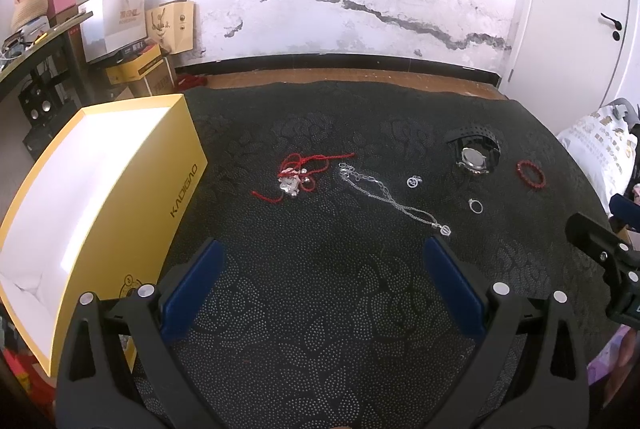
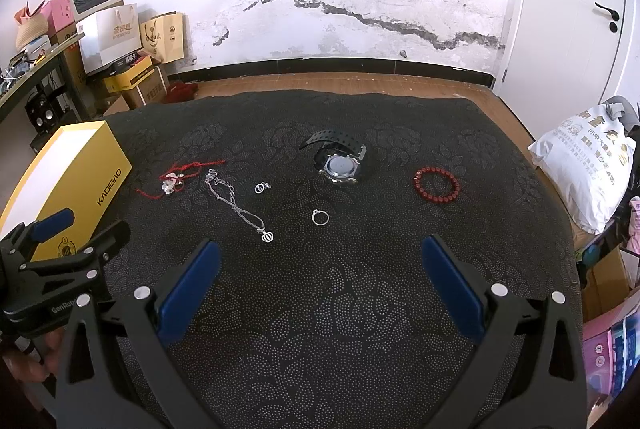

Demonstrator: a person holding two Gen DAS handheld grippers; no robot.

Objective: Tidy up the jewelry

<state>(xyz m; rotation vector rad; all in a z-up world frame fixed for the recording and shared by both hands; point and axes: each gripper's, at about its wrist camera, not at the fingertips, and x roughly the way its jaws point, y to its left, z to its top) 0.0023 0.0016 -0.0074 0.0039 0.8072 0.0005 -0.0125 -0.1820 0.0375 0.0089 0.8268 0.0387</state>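
Note:
Jewelry lies spread on a black patterned cloth: a red cord with silver charm, a silver chain necklace with pendant, a small silver pendant, a silver ring, a black watch and a red bead bracelet. An open yellow box stands at the left. My left gripper is open and empty, short of the necklace. My right gripper is open and empty, just short of the ring, with the watch and bracelet beyond.
The cloth's far edge meets a wooden floor and a cracked white wall. Boxes and paper bags are stacked at the back left beside a dark desk. A white printed bag lies off the right edge.

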